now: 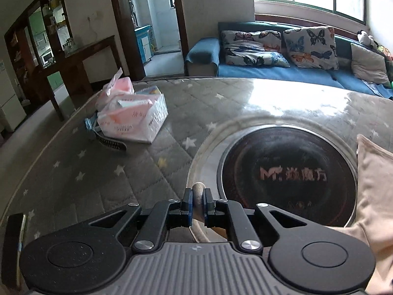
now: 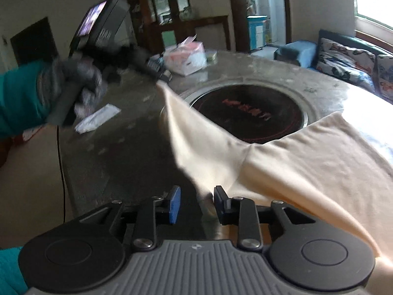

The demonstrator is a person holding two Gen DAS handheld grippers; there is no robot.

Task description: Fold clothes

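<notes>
A cream garment (image 2: pixel 307 162) lies over the right part of the glass-topped table (image 2: pixel 118 152), with one corner pulled up and stretched to the left. My left gripper (image 1: pixel 198 196) is shut on a small pinch of that cream cloth (image 1: pixel 373 184). In the right wrist view the left gripper (image 2: pixel 161 77) is blurred, held by a gloved hand (image 2: pixel 73 81) with a teal sleeve, and grips the lifted corner. My right gripper (image 2: pixel 197 196) stands with its jaws apart at the garment's near edge. A fold of cloth sits between the pads, which do not press on it.
A round dark hob (image 1: pixel 287 174) is set into the table's middle. A white basket of pink tissue packs (image 1: pixel 137 115) stands at the far left, and a dark phone (image 1: pixel 14 236) lies at the near left edge. A white packet (image 2: pixel 98 118) lies nearby. A blue sofa (image 1: pixel 282 73) stands behind.
</notes>
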